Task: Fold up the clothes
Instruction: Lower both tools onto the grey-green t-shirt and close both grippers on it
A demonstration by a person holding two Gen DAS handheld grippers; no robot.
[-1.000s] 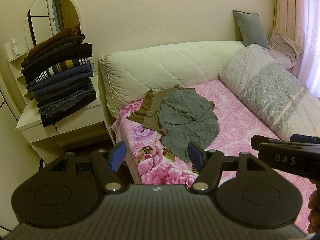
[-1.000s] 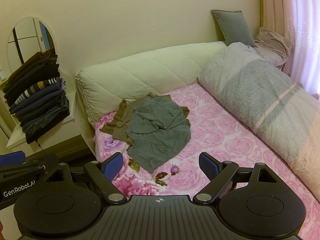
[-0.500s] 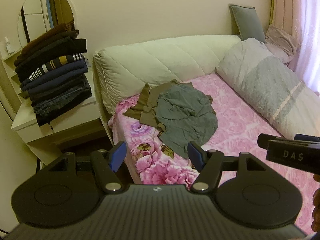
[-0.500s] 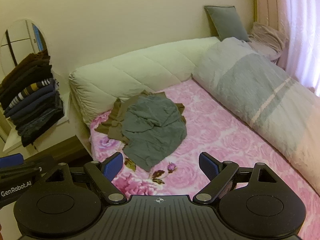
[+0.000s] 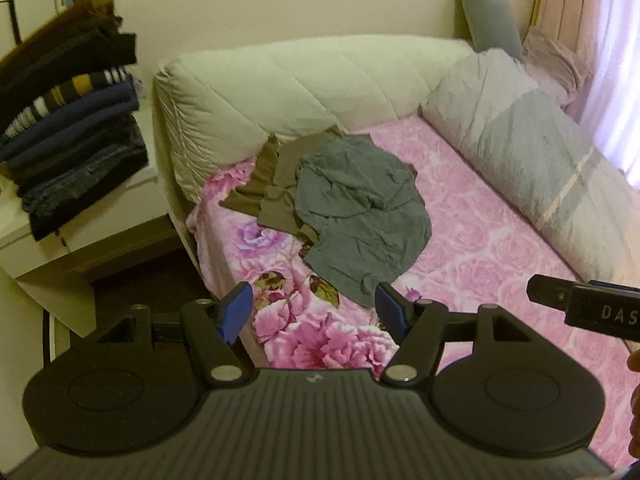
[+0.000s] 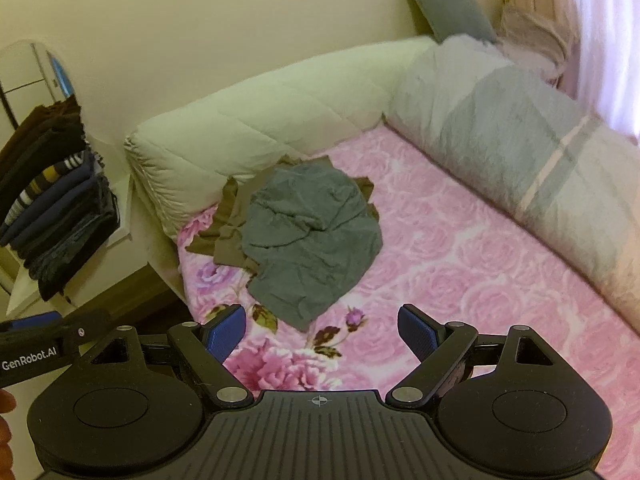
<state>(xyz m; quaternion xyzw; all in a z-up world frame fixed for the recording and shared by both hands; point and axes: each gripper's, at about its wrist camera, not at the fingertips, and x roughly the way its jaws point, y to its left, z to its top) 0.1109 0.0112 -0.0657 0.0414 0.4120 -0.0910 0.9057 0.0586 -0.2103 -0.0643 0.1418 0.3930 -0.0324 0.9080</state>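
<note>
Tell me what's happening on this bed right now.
A person holds a gripper in each hand over a bed with a pink flowered sheet. The left gripper and right gripper both stand open and empty, pointed down toward a crumpled grey garment lying on top of an olive one. Neither touches the clothes yet. A stack of folded clothes sits on the white bedside unit.

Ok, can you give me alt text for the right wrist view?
A crumpled grey garment lies atop a brown garment on the pink floral bed, ahead of the open, empty right gripper. A stack of folded clothes sits at left.
</note>
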